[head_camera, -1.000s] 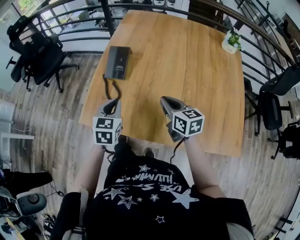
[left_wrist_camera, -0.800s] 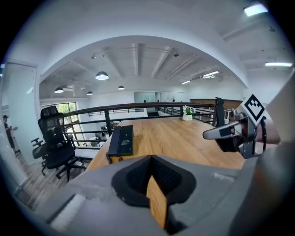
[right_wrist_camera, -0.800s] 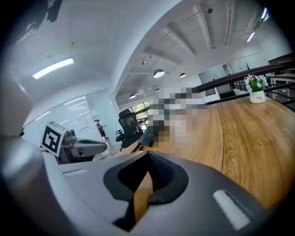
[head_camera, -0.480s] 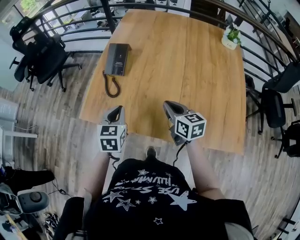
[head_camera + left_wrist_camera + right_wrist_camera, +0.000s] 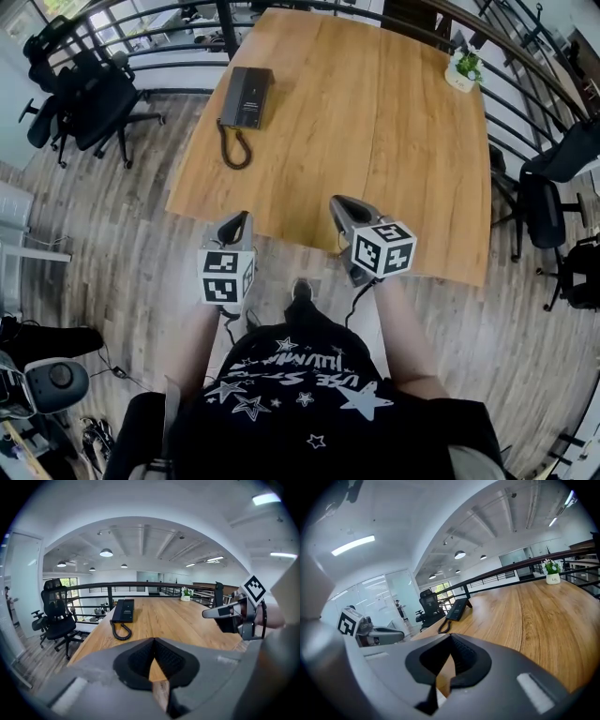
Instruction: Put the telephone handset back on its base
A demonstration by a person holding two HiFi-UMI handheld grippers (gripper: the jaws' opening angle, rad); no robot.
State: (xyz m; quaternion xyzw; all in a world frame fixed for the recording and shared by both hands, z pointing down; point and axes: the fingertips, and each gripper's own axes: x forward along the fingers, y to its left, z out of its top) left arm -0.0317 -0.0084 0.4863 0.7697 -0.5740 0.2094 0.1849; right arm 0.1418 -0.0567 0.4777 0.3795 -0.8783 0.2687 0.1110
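A black desk telephone [image 5: 246, 97] lies at the far left of the wooden table [image 5: 375, 141], its coiled cord [image 5: 234, 150] looping toward me. The handset seems to lie along the base's left side, but it is too small to be sure. Both grippers hover well short of the phone, at the table's near edge. My left gripper [image 5: 239, 220] is shut and holds nothing; in its own view the jaws [image 5: 153, 639] meet, with the telephone [image 5: 124, 610] far ahead. My right gripper [image 5: 339, 204] is also shut and empty [image 5: 450, 637], with the telephone [image 5: 457, 609] far ahead to its left.
A small potted plant [image 5: 461, 70] stands at the table's far right corner. A black railing [image 5: 169, 66] curves round the far side. Office chairs stand on the wood floor at the left [image 5: 89, 103] and right [image 5: 553, 216].
Both grippers have drawn back from over the table to its near edge, and the telephone now lies farther away. The jaws stayed shut.
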